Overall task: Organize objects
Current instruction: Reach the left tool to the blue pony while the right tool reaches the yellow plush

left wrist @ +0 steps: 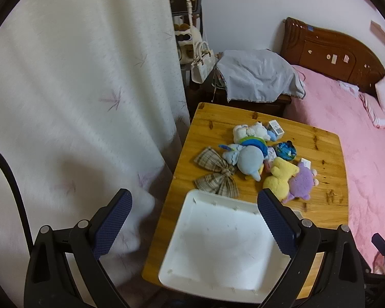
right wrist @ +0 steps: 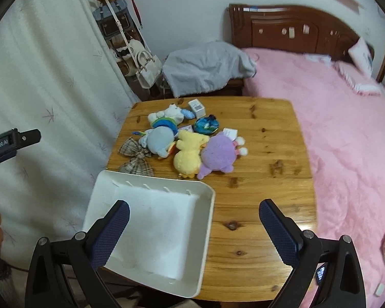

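Right wrist view says nothing's been sorted yet: the white tray (right wrist: 151, 233) is sitting bare at the near left corner of the wooden table (right wrist: 256, 205), while the plush toys (right wrist: 190, 151), plaid bow (right wrist: 136, 159) and small boxes (right wrist: 196, 107) are being left piled just beyond it. Both the right gripper (right wrist: 193, 220) and left gripper (left wrist: 193, 213) are being held wide, nothing gripped or touched.

You have a glossy, knotty wooden table (right wrist: 256, 179); at its near left corner a smooth matt white plastic tray (right wrist: 151, 231), toward its far edge fuzzy cloth plush toys (right wrist: 187, 154) and a woven plaid bow (right wrist: 136, 159).
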{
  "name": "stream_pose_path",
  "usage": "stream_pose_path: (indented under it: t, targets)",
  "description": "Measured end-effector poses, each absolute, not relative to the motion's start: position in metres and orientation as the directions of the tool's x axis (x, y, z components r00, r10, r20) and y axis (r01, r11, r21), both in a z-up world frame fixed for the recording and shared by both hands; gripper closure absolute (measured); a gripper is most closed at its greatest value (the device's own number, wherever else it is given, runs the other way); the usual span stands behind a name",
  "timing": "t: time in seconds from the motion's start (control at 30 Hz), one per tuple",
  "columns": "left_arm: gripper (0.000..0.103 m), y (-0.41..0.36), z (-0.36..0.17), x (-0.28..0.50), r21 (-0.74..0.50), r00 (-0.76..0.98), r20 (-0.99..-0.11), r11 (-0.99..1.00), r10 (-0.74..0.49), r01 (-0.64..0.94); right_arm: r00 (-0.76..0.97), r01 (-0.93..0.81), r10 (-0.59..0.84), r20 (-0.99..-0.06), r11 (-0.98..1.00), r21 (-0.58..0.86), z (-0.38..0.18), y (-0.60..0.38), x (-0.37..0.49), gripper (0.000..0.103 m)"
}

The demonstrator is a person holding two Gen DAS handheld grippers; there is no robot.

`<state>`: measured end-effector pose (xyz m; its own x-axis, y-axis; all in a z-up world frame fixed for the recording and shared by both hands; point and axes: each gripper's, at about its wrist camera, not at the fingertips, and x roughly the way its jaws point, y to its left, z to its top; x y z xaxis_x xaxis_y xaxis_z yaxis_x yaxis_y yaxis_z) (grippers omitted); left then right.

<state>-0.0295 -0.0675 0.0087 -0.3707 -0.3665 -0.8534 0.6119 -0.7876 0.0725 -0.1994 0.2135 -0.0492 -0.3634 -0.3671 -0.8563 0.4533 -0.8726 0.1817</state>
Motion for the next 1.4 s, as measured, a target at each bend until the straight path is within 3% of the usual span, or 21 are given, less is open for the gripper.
stream_pose_path:
  t: [0.13, 0.3, 0.33, 0.6, 0.83, 1.2, 1.4]
  targets:
    - [0.004, -0.078, 0.000, -0.063, 0.090, -0.373, -0.861, -0.826, -0.345, 0.556, -0.338, 0.425, -0.354, -0.872, -0.884, 0.194, -0.056, 0.196, -0.224, 0.012]
    - [0.004, -0.093, -0.020, -0.119, 0.096, -0.382, -0.876, -0.882, -0.295, 0.460, -0.313, 0.400, -0.346, -0.884, -0.893, 0.208, -0.075, 0.164, -0.261, 0.013]
    - [0.004, -0.095, -0.025, -0.129, 0.104, -0.353, -0.881, -0.857, -0.315, 0.506, -0.300, 0.393, -0.346, -0.889, -0.894, 0.215, -0.081, 0.158, -0.269, 0.016]
    - [0.004, -0.105, -0.104, -0.200, 0.180, -0.300, -0.927, -0.968, -0.226, 0.174, -0.235, 0.337, -0.311, -0.921, -0.915, 0.223, -0.151, 0.115, -0.332, 0.024]
    - [0.004, -0.105, -0.171, -0.221, 0.249, -0.268, -0.937, -0.967, -0.225, -0.059, -0.173, 0.304, -0.279, -0.944, -0.927, 0.219, -0.211, 0.087, -0.363, 0.024]
    - [0.004, -0.094, -0.229, -0.239, 0.244, -0.233, -0.954, -0.938, -0.188, -0.244, -0.084, 0.235, -0.211, -0.974, -0.954, 0.186, -0.271, 0.070, -0.373, 0.030]
    - [0.004, -0.087, -0.246, -0.248, 0.220, -0.218, -0.962, -0.937, -0.162, -0.272, -0.034, 0.185, -0.245, -0.969, -0.954, 0.235, -0.286, 0.077, -0.372, 0.043]
